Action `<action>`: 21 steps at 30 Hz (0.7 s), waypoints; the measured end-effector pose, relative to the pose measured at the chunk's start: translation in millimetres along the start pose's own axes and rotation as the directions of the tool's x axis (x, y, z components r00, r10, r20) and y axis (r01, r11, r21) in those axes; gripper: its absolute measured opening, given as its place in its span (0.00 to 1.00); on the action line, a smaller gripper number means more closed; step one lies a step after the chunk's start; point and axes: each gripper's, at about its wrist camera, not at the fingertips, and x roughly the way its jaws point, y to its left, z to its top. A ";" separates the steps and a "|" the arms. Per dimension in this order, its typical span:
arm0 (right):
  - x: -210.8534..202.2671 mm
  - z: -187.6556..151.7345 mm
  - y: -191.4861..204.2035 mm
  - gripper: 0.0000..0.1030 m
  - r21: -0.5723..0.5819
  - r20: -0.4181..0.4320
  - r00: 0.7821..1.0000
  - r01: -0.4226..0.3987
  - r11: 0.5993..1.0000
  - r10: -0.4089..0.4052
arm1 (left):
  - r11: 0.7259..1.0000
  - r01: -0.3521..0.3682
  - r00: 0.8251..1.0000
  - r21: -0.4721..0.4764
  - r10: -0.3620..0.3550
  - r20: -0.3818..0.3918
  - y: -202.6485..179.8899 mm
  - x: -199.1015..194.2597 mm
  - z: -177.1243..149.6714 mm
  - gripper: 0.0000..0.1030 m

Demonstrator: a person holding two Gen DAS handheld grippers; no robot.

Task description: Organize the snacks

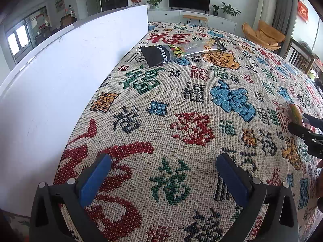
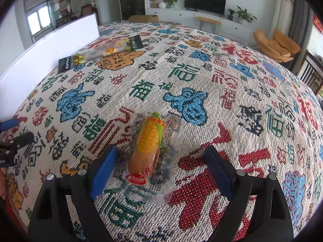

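A corn sausage snack in a clear wrapper lies on the patterned tablecloth, between the blue pads of my right gripper. The jaws stand wide and neither pad touches the wrapper. A long black and clear snack bag lies farther off, near the white board. In the left wrist view my left gripper is open over bare cloth, with the same bag ahead of it. At the right edge of that view the right gripper shows beside the corn snack.
The white board stands upright along the table's left side. Beyond the table are a TV cabinet, an orange chair and a dark wooden chair. My left gripper's fingers show at the left edge of the right wrist view.
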 end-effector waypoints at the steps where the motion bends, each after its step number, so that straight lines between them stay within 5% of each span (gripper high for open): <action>1: 0.0 0.0 0.0 0.87 0.000 0.000 1.000 0.000 1.000 0.000 | 1.000 0.000 1.000 0.000 0.000 0.000 0.1 0.0 0.1 1.00; 21: -0.1 0.0 -0.3 0.87 0.000 0.000 1.000 0.000 1.000 0.000 | 1.000 -0.003 1.000 -0.003 0.003 0.000 -0.4 0.7 -0.3 1.00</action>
